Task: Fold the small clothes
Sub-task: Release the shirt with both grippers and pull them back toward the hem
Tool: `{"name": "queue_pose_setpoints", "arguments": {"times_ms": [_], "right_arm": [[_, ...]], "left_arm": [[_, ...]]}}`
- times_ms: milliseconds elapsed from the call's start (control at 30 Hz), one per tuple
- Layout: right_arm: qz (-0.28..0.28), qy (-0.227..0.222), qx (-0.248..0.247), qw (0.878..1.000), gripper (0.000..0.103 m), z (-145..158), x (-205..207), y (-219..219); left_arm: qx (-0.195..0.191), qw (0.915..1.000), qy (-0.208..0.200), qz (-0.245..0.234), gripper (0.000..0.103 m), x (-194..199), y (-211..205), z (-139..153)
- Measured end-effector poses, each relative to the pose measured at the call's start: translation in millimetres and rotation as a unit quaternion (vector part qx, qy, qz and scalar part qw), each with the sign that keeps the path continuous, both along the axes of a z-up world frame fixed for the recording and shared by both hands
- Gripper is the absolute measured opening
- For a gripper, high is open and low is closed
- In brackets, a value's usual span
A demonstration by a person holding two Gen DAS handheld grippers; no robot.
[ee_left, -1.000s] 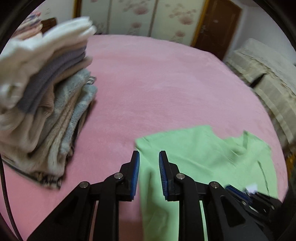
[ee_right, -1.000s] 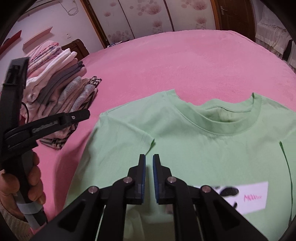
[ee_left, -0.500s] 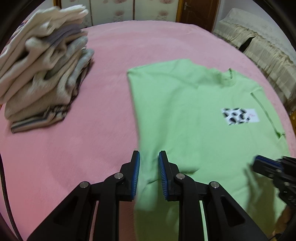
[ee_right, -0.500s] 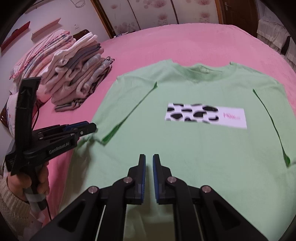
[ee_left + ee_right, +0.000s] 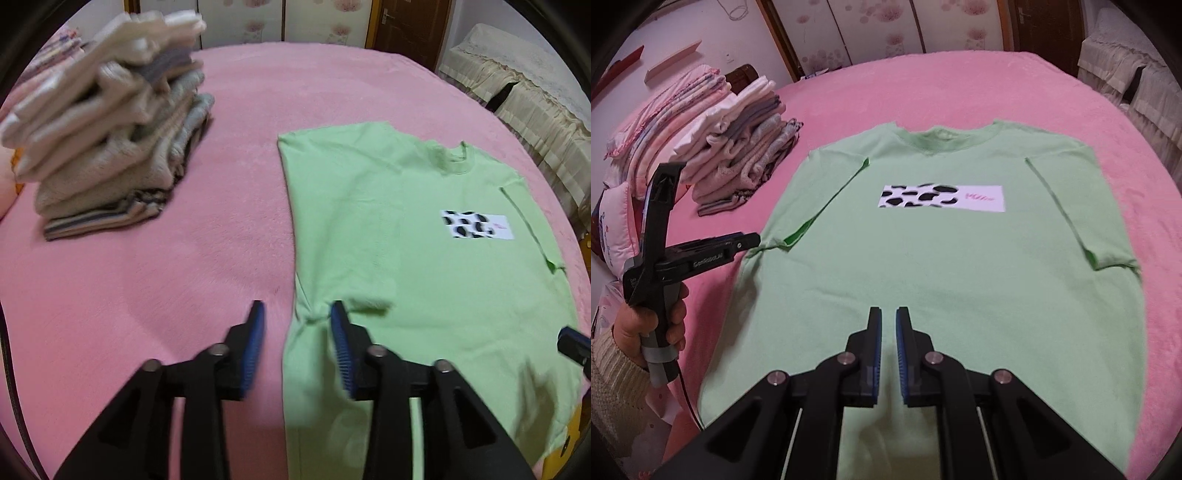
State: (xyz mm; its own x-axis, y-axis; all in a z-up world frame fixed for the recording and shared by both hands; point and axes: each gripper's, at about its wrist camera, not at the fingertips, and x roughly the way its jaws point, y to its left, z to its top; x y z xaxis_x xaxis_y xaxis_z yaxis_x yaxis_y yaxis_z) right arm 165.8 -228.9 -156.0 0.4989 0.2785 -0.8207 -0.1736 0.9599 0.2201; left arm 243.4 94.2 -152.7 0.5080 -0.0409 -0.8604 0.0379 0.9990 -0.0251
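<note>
Pink bedspread bears green T-shirt beneath right hand-held gripper.

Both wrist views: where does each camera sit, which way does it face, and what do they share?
Left wrist: on the left claw, aimed down at the green shirt's left edge and the pink bed; jaws opening, the hem between them.
Right wrist: on the right claw, shut and empty, aimed down over the shirt's lower middle; the left claw and the hand holding it show at the left.
Shared: shirt, bed, the stack of folded clothes.
</note>
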Motion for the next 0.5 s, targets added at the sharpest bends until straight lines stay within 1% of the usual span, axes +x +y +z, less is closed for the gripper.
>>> {"name": "queue_pose_setpoints", "arguments": {"times_ms": [33, 67, 133, 167, 267, 400, 467, 500], "right_arm": [[-0.003, -0.008, 0.0, 1.0, 0.008, 8, -6, -4], [-0.006, -0.014, 0.001, 1.0, 0.008, 15, -9, -6], [-0.011, -0.03, 0.004, 0.999, 0.008, 32, -20, -12], [-0.013, -0.038, 0.004, 0.999, 0.008, 40, -25, -14], [-0.013, -0.064, 0.003, 0.998, 0.008, 66, -43, -17], [-0.008, -0.091, 0.007, 0.996, 0.008, 95, -70, -17], [-0.006, -0.101, 0.005, 0.995, 0.008, 104, -82, -16], [-0.005, -0.106, 0.004, 0.994, 0.015, 109, -90, -16]], "left_arm": [[0.002, 1.0, -0.006, 0.0, 0.06, -8, -3, 10], [0.004, 0.9999, -0.016, 0.001, 0.072, -18, -6, 21], [0.001, 0.9994, -0.034, 0.004, 0.081, -36, -11, 42], [-0.004, 0.9991, -0.043, 0.003, 0.084, -47, -14, 54], [-0.012, 0.9981, -0.06, 0.003, 0.087, -75, -26, 83], [-0.024, 0.9968, -0.076, -0.001, 0.09, -111, -41, 114], [-0.032, 0.9957, -0.087, -0.002, 0.091, -130, -49, 129], [-0.034, 0.9952, -0.092, -0.002, 0.091, -138, -51, 135]]}}
